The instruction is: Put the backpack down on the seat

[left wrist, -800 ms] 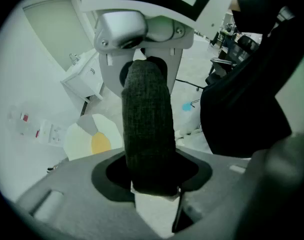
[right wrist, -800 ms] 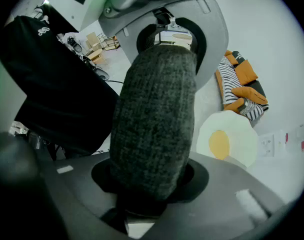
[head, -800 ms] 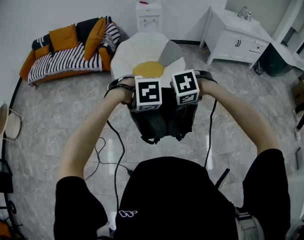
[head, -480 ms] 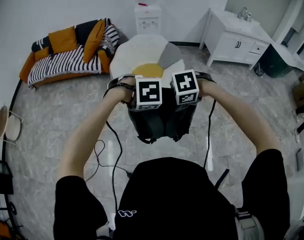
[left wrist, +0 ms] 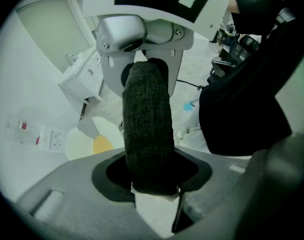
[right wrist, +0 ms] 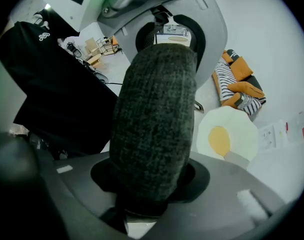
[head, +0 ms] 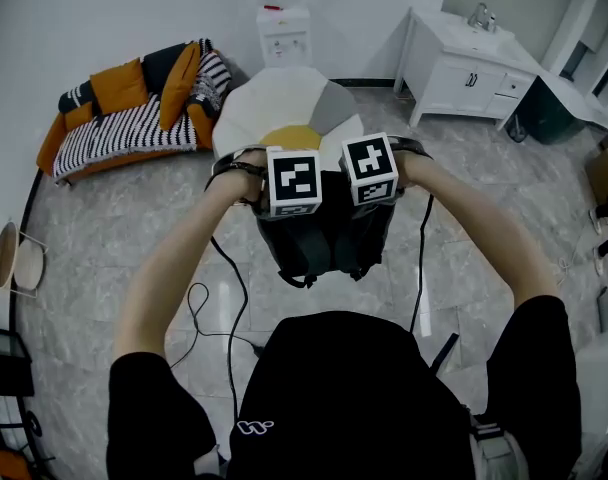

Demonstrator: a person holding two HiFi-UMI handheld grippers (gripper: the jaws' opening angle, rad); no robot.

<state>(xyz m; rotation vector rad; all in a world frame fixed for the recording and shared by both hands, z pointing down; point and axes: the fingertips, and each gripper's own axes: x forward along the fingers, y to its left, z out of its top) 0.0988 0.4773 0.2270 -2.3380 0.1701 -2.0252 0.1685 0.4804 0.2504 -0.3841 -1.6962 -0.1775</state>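
dark grey woven strap [left wrist: 147,134] runs up between the jaws of the left gripper [left wrist: 153,196], which points down and is clamped on it. right gripper [right wrist: 142,204] grips the second strap [right wrist: 154,129] the same way, its jaws closed on the padded webbing. black backpack [head: 324,240] hangs from both straps in front of the person, over the marble floor [head: 104,258], at the near edge of the white egg-shaped seat [head: 284,103] with the yellow centre, not set down on it.
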